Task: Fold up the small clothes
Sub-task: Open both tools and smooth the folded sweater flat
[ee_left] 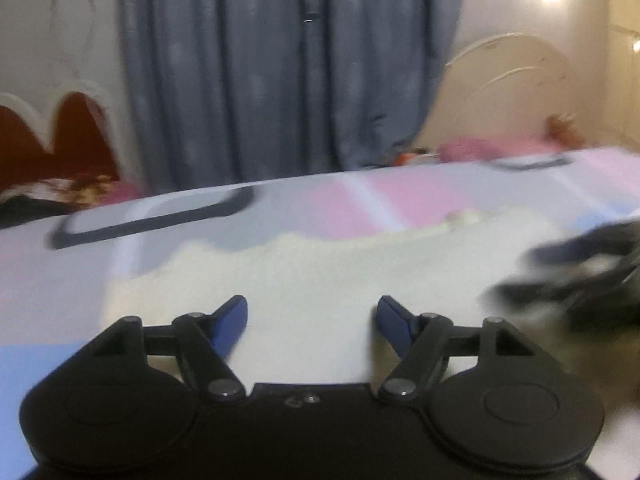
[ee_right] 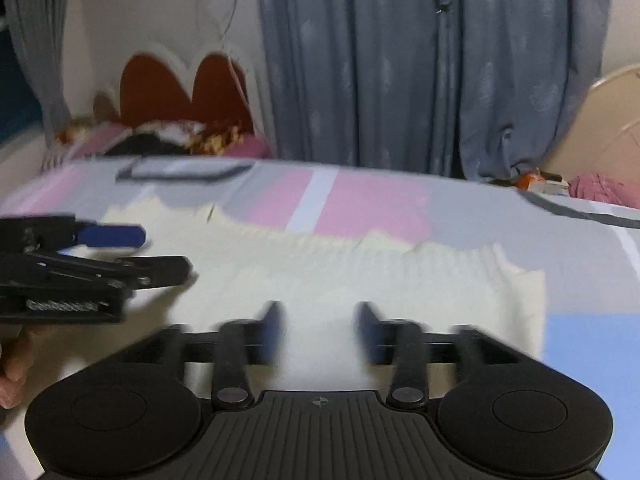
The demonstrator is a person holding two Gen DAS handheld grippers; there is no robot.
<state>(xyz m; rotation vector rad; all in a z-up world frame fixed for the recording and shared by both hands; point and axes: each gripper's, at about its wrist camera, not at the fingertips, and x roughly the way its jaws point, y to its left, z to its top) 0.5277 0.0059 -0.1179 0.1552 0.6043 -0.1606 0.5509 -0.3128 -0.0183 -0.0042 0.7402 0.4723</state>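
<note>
Over the cream knitted garment (ee_right: 360, 276), spread flat on the patterned bed (ee_right: 380, 200), the left gripper (ee_left: 312, 320) and right gripper (ee_right: 320, 332) hover side by side, jaws apart, holding nothing.

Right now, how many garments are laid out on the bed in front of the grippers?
1. A cream knit garment lies flat on the patterned bedsheet, directly ahead of the open left gripper and open right gripper. Anything below the cameras is hidden.

cream knit garment (ee_right: 360, 276) flat on patchwork bed (ee_right: 372, 204)
</note>
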